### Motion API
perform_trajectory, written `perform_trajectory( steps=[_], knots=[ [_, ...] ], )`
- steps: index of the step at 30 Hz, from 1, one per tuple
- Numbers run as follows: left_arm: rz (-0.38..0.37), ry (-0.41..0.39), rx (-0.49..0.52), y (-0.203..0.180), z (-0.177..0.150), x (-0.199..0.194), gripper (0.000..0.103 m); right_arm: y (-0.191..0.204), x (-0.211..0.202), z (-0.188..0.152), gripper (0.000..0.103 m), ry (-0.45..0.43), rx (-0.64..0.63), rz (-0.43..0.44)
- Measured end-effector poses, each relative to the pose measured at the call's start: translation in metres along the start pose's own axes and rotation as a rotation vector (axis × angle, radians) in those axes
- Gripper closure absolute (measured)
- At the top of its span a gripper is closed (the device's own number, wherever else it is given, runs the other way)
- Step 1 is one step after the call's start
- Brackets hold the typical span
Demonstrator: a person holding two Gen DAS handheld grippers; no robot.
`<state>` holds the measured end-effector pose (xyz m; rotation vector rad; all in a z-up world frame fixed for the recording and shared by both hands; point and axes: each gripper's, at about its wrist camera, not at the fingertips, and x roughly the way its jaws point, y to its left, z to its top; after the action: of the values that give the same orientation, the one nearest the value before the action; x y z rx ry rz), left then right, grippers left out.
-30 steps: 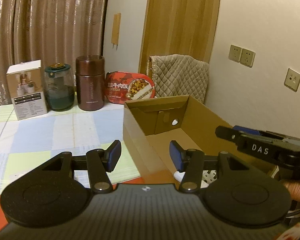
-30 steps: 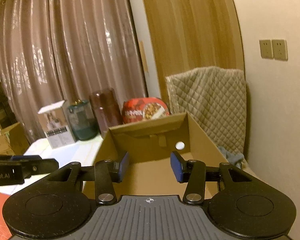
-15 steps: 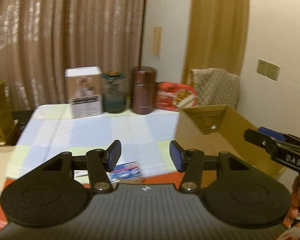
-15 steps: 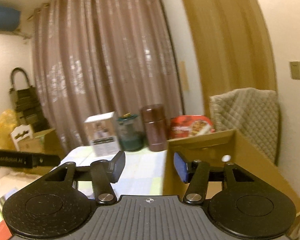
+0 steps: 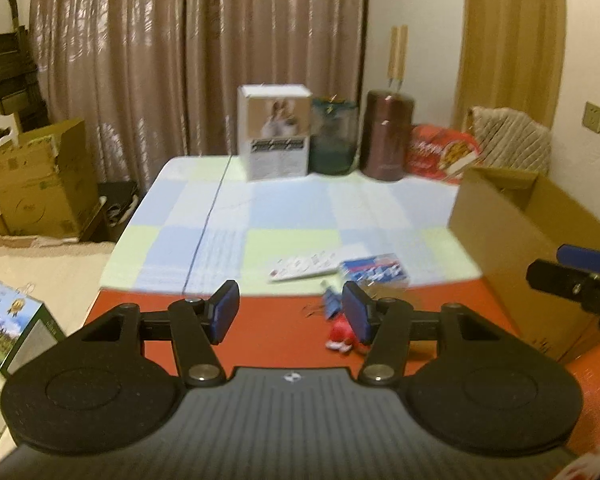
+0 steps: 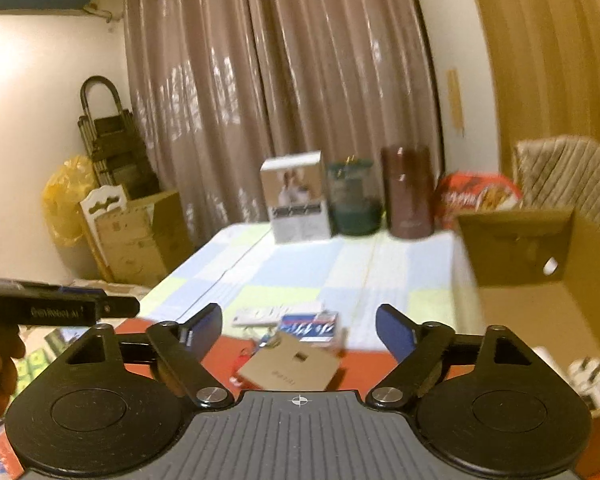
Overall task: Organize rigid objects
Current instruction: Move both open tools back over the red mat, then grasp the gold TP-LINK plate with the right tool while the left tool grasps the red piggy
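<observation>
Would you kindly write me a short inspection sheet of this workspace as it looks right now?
Surface: table with checked cloth, red strip at near edge.
Job's things: white remote, blue-printed pack, tan flat card, red trinket; open cardboard box at right.
Clutter: white carton, green jar, brown flask, red food tray along far edge.
Grippers: left gripper open, empty; right gripper just opening, empty.
Cables: nothing seen.
Surroundings: curtains, floor boxes, quilted chair.
</observation>
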<state>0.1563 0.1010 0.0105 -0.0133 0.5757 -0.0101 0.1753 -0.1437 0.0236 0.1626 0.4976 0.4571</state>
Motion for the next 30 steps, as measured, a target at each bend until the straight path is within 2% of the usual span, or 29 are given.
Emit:
perform_trajectory(
  steps=[9,15,25,30],
  knots=[
    [0.022,0.069,0.007,0.018,-0.02,0.045,0.037,-0.001,0.061,-0.014,0.013,0.196,0.131,0.01],
    [0.03,0.083,-0.022,0.025,-0.01,0.071,0.028,-0.01,0.098,-0.026,0.007,0.282,0.239,-0.02],
    [0.028,0.138,-0.052,0.031,0.004,0.104,0.02,-0.018,0.141,-0.03,0.003,0.33,0.332,-0.052],
    [0.026,0.152,-0.021,0.029,0.005,0.11,0.018,-0.019,0.158,-0.03,0.003,0.357,0.349,-0.072]
  ],
)
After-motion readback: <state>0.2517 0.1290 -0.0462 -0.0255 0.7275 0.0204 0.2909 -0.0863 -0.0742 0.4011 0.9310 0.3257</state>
